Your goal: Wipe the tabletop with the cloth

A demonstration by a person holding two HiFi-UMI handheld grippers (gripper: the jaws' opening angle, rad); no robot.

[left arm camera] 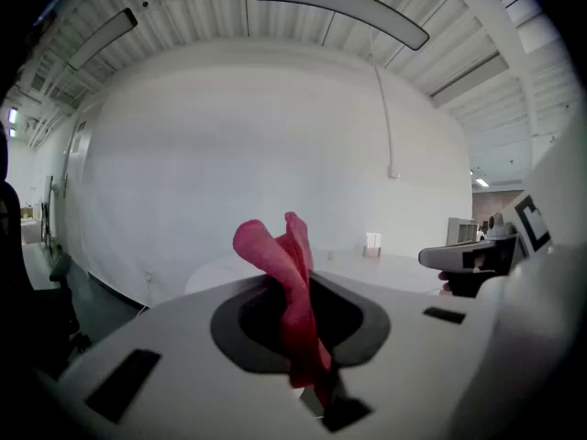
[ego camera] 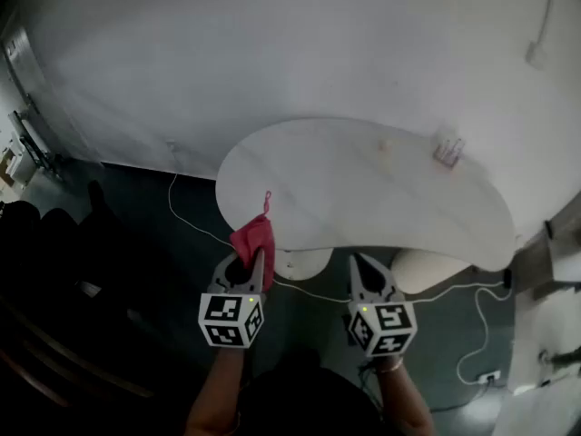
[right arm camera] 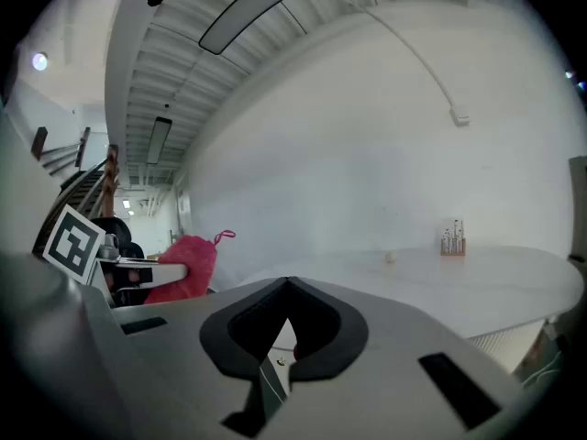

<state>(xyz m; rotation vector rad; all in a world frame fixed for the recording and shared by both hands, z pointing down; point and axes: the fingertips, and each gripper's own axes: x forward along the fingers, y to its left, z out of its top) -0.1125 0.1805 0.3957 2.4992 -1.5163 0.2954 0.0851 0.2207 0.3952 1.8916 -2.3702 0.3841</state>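
Nearest you, your left gripper and right gripper hung side by side off the near edge of the white tabletop, the left one's jaws clamped on the bunched red cloth by that edge, the right one's together on nothing, and a small clear holder stood far across.

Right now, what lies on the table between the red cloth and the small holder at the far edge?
From the cloth to the holder, the head view shows bare white tabletop; only a small pale object sits near the holder.
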